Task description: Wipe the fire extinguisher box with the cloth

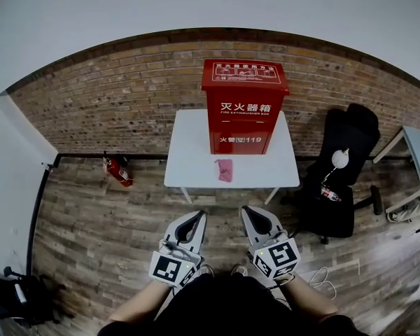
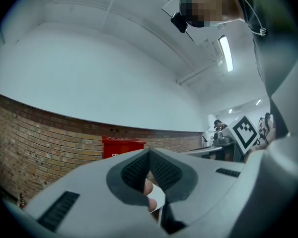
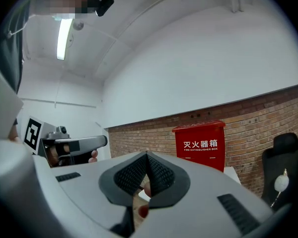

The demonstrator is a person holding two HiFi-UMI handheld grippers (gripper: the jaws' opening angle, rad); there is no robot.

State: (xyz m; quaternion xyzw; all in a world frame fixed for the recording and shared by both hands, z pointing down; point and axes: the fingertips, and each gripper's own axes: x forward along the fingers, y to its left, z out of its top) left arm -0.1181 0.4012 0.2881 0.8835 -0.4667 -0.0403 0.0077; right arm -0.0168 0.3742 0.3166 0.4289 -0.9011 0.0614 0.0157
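Got one white surface (image 1: 189, 166) against the brick wall, likely for standing reach. One red fire extinguisher box (image 1: 243, 110) upright at its back. Two tongs, left tongs (image 1: 201, 215) and right tongs (image 1: 246, 209), both pressed together, empty, well short of it. One pink cloth (image 1: 225, 169) lying just before the box, handy for grabbing.

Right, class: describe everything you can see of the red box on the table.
The box is a tall red cabinet, seemingly metal, with a wider sloped lid carrying white instruction panels. White Chinese characters, "FIRE EXTINGUISHER BOX" and "119" mark its front. It stands upright and closed at the back of the white table, before a brick wall. A pink cloth lies in front.
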